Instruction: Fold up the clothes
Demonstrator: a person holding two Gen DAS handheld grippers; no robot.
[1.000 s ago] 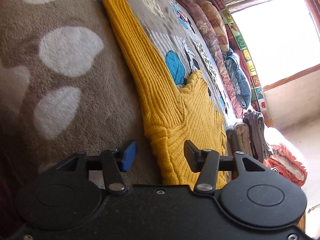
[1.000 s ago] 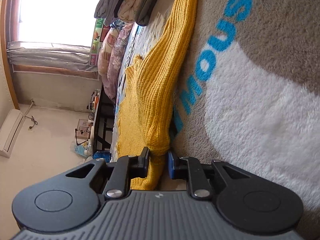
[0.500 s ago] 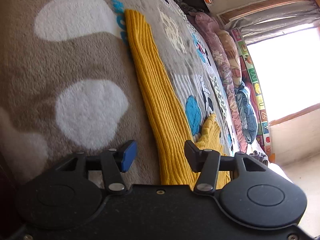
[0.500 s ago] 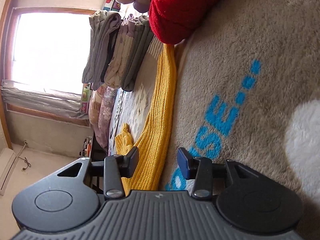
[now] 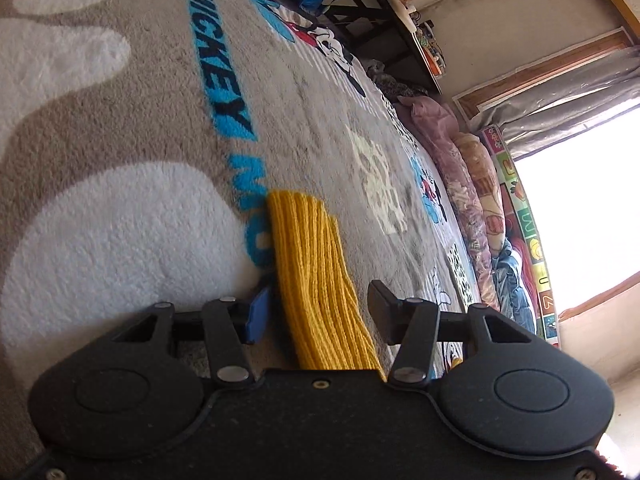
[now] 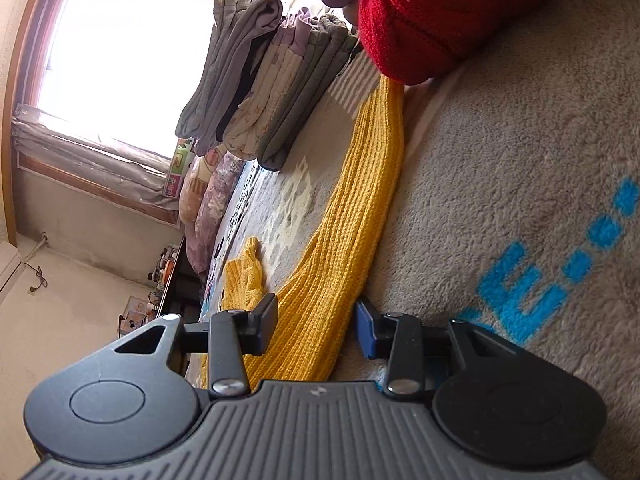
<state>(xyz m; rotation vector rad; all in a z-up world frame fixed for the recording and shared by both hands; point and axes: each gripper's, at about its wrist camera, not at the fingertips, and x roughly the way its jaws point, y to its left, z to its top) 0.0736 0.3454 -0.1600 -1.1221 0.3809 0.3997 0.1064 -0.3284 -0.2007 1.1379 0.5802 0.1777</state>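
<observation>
Sunlit curtained window (image 6: 120, 60), cream walls (image 6: 60, 320), dark cluttered desk (image 5: 400, 24).

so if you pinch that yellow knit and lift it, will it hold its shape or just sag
Probably sag: the yellow knit lies limp and already bunches at one end. Its chunky ribs suggest it is fairly heavy and may stretch. The fuzzy blanket would likely drag on it if pushed.
</observation>
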